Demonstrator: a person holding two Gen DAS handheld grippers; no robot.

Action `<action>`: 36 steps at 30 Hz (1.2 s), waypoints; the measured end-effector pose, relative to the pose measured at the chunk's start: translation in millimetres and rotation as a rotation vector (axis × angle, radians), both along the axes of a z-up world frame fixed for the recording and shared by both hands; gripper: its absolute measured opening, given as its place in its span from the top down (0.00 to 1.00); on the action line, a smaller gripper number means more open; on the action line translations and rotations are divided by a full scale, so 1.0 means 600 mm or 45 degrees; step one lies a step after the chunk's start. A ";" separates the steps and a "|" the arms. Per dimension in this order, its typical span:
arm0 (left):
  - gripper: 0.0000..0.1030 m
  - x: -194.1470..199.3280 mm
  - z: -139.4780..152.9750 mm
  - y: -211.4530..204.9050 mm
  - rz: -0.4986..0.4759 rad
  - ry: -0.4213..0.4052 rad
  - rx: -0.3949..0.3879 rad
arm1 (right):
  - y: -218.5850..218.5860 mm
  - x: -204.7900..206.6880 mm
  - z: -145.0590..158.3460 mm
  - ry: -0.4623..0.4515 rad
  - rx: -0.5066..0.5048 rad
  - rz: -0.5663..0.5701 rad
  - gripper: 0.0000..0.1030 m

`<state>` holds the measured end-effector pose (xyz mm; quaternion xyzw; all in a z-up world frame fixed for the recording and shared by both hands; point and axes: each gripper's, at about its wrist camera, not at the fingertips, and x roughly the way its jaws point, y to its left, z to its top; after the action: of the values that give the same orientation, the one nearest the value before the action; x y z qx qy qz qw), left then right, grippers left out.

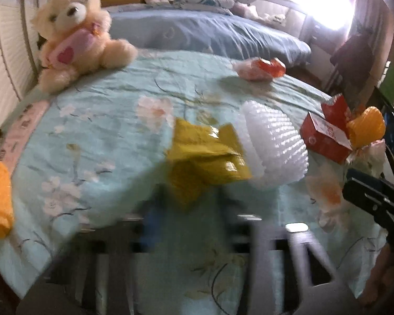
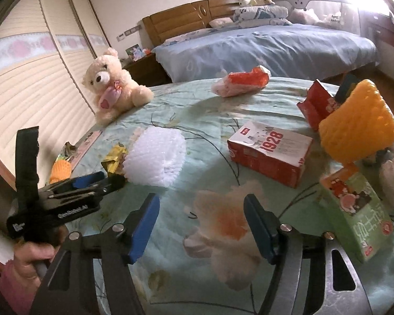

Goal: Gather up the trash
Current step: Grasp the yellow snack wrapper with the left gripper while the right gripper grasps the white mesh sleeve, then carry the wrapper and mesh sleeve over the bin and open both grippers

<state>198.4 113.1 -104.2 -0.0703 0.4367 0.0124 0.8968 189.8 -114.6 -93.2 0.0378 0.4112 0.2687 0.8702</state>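
White foam netting (image 2: 155, 156) lies on the flowered cover (image 2: 197, 120), and the left gripper (image 2: 110, 181) reaches toward its near edge, just beside it or perhaps touching. From the right wrist view its fingers look almost together, but whether they already pinch something I cannot tell; in the left wrist view they are only a blur. A yellow wrapper (image 1: 205, 155) lies against the foam on the side of the left gripper.

The right gripper (image 2: 201, 225) hovers low over a printed flower with its blue pads (image 2: 144, 225) wide apart and nothing between them.

More trash is spread around: a red box marked 1928 (image 2: 270, 155) in the middle, an orange foam net (image 2: 357, 126) and a second red carton (image 2: 315, 102) to the right, a green carton (image 2: 359, 207) near the right edge, a red-and-white plastic bag (image 2: 239, 81) at the far side, and a small orange net (image 2: 61, 170) at the left edge. The teddy bear (image 2: 113, 86) is no trash, I think.

I judge the step is to take the foam or the wrapper with the left gripper. To do it well, the fingers should open enough, go down around one piece only, and bite deep, because foam netting is soft and springy and a shallow pinch can slip. The cover should not be caught together with it.
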 end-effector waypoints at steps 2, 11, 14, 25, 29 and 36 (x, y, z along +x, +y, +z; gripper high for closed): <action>0.83 -0.003 0.000 0.003 0.001 -0.018 -0.011 | 0.006 0.003 0.000 0.004 0.008 0.002 0.36; 0.90 -0.041 0.001 0.036 0.067 -0.034 -0.087 | 0.065 0.026 0.001 0.007 0.055 0.072 0.37; 0.92 -0.049 -0.001 0.036 0.068 -0.024 -0.091 | 0.088 0.037 -0.007 0.029 0.080 0.099 0.39; 0.92 -0.065 0.024 -0.015 -0.015 -0.071 -0.085 | 0.077 0.009 -0.006 0.019 0.062 0.127 0.90; 0.92 -0.069 0.034 -0.053 -0.078 -0.086 -0.086 | 0.033 -0.012 0.009 0.009 0.087 0.089 0.91; 0.92 -0.075 0.045 -0.131 -0.204 -0.089 -0.089 | -0.053 -0.058 0.036 -0.021 0.097 0.023 0.92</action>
<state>153.5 34.4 -77.5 -0.0669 0.4096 -0.0771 0.9065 154.9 -146.1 -71.4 0.0650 0.3937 0.2924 0.8691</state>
